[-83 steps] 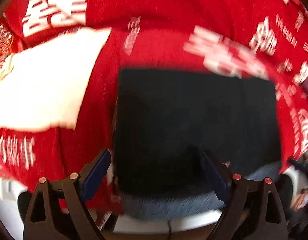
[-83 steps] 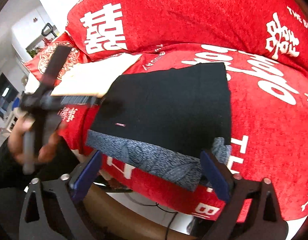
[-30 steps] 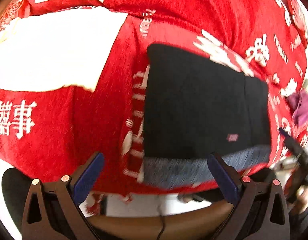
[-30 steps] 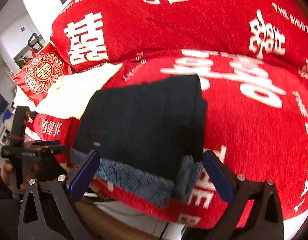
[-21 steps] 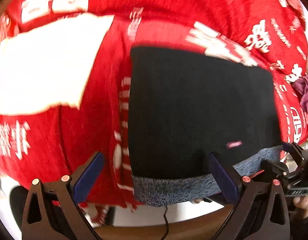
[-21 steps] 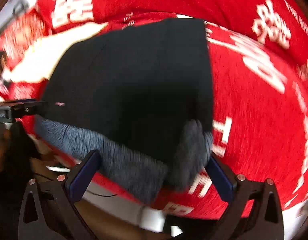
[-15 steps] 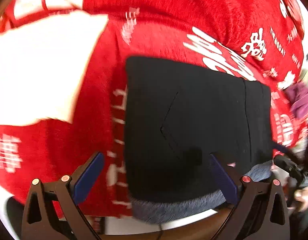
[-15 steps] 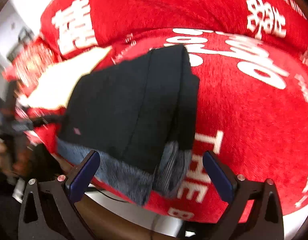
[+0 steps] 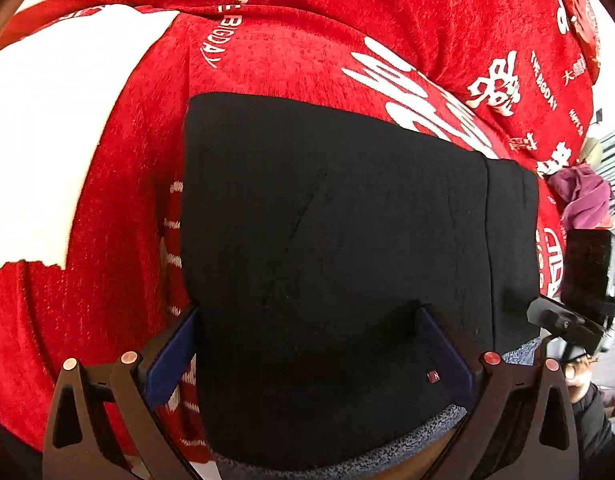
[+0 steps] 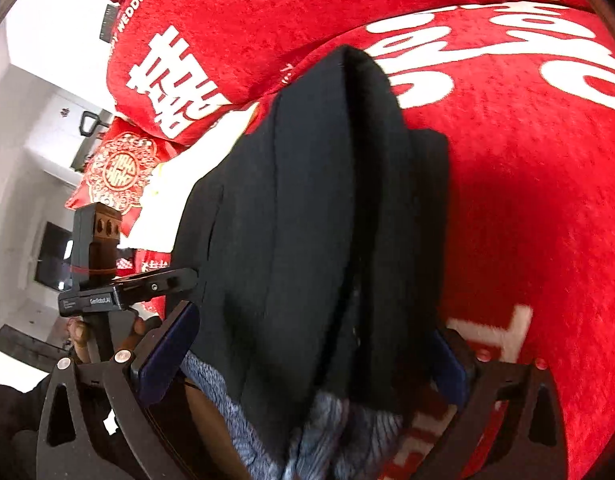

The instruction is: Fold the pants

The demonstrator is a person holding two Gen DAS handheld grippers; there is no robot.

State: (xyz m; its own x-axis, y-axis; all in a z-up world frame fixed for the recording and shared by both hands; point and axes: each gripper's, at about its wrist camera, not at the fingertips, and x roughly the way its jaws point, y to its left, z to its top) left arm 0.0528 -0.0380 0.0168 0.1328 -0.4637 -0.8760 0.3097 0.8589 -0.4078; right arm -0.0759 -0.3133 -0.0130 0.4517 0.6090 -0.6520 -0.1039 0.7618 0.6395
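- Pants [image 9: 347, 248]: black, smooth, folded rectangular; grey knit waistband [image 10: 339, 432] cut off below.
- My left gripper [image 9: 307, 344] and right gripper [image 10: 311, 360]: jaws wide, straddling fabric, gripping nothing.
- Red plush cover [image 9: 307, 40].

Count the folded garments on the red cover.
1: black pants, folded on the red cover, lying between both open tools' fingers. A purple cloth sits bunched at far right; others may be hidden.
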